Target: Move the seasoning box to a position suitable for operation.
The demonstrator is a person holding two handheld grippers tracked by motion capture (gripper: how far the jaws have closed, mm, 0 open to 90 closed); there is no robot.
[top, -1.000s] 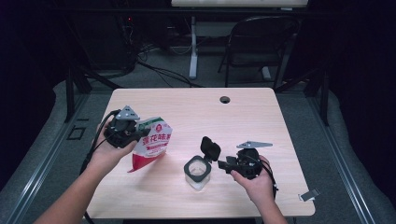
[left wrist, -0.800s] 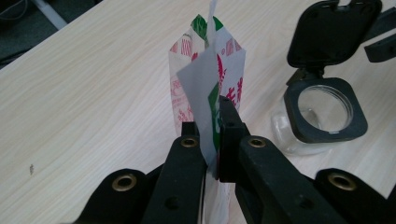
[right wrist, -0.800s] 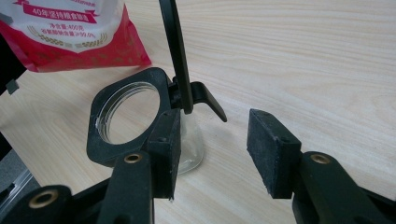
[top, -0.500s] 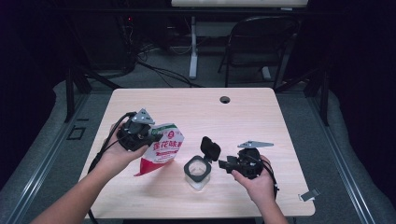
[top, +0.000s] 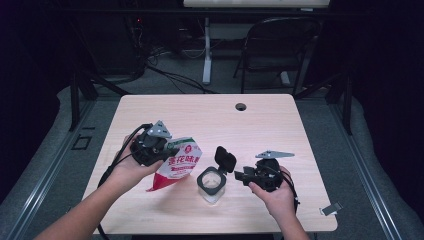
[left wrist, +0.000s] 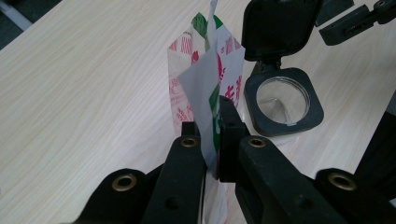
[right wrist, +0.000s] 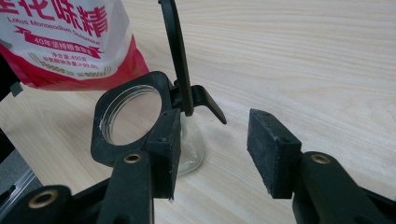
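Note:
A red, white and green seasoning bag (top: 181,162) hangs tilted over the table, just left of a small clear jar (top: 210,184). My left gripper (top: 170,150) is shut on the bag's upper edge. In the left gripper view, the jaws (left wrist: 211,135) pinch the folded bag top (left wrist: 205,70), with the jar's mouth (left wrist: 284,100) beyond. The jar's black flip lid (top: 225,159) stands open. My right gripper (top: 243,176) rests open just right of the jar. In the right gripper view, nothing lies between the jaws (right wrist: 215,144), and the jar's black collar (right wrist: 130,116) sits beside the left jaw.
The wooden table (top: 210,115) has a cable hole (top: 241,106) near its far edge. A small clip (top: 331,209) lies at the front right corner. A folding chair (top: 280,45) and cables stand behind the table.
My left gripper has carried the bag rightward, closer to the open jar. The right gripper and the jar have kept still.

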